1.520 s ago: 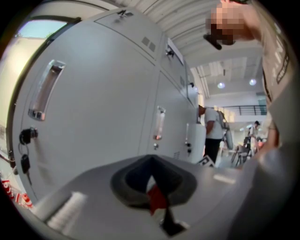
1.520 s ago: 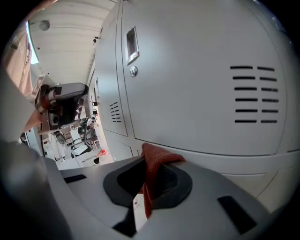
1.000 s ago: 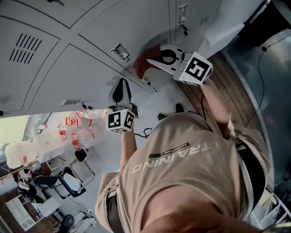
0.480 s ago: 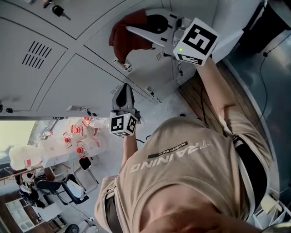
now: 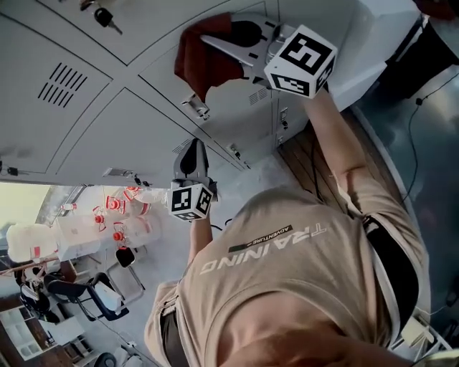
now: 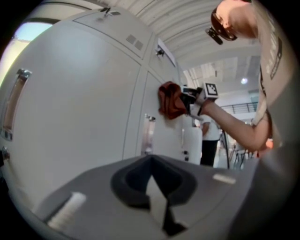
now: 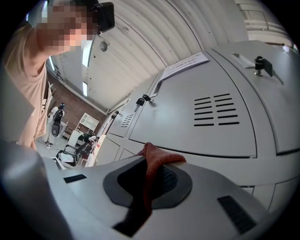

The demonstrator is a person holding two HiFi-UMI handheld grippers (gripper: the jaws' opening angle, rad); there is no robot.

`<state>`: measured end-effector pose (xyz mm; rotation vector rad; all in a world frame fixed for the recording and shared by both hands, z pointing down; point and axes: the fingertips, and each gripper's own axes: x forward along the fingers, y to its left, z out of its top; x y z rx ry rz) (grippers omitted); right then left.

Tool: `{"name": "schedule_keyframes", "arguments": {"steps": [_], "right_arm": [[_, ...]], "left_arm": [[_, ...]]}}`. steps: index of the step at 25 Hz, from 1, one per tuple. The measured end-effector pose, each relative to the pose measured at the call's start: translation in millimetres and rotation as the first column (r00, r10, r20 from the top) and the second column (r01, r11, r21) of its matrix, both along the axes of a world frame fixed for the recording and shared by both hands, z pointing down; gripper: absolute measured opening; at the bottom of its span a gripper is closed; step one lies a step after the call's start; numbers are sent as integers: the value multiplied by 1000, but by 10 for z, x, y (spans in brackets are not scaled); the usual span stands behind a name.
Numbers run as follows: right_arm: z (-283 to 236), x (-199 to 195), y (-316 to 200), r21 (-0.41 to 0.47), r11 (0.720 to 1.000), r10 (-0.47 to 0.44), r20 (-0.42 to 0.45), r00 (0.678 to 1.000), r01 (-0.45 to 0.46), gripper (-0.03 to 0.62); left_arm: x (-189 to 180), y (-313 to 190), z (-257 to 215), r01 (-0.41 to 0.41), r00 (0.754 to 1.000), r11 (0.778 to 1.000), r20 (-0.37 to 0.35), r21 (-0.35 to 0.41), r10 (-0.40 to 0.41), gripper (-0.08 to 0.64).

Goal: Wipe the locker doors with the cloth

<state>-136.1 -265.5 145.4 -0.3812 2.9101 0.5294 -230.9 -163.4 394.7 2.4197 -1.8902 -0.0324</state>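
A dark red cloth (image 5: pixel 201 63) is pressed against a grey locker door (image 5: pixel 165 64) near the top of the head view. My right gripper (image 5: pixel 209 40) is shut on it, and the marker cube (image 5: pixel 301 60) sits behind the jaws. The right gripper view shows the cloth (image 7: pixel 152 161) clamped in the jaws, bunched at the tips against a vented door (image 7: pixel 211 117). My left gripper (image 5: pixel 192 149) hangs lower, just off the lockers, shut with nothing in it. In the left gripper view the cloth (image 6: pixel 169 99) and right gripper (image 6: pixel 193 99) appear further along the locker row (image 6: pixel 84 108).
A key (image 5: pixel 106 16) hangs in a lock above left, and a door latch (image 5: pixel 195 106) juts out just below the cloth. Wood flooring (image 5: pixel 305 154) runs along the locker base. Chairs (image 5: pixel 86 297) and a table with red-and-white items (image 5: pixel 118 215) stand at lower left. A person (image 6: pixel 210 140) stands far off.
My right gripper has carried the cloth from a lower spot near the locker base up across the door. In the last half second it shifted only slightly. The left gripper barely moved.
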Motion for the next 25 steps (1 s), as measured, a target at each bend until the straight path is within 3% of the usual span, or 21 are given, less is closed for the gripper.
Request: {"name": "schedule_keyframes", "arguments": {"steps": [13, 25], "right_arm": [[1203, -9, -92, -196, 980, -64, -124, 990, 39, 29], [2771, 8, -182, -418, 908, -143, -258, 956, 23, 28]], "left_arm": [[50, -167, 113, 6, 1000, 1000, 3, -19, -6, 5], [7, -258, 177, 45, 999, 997, 13, -55, -44, 5]]}}
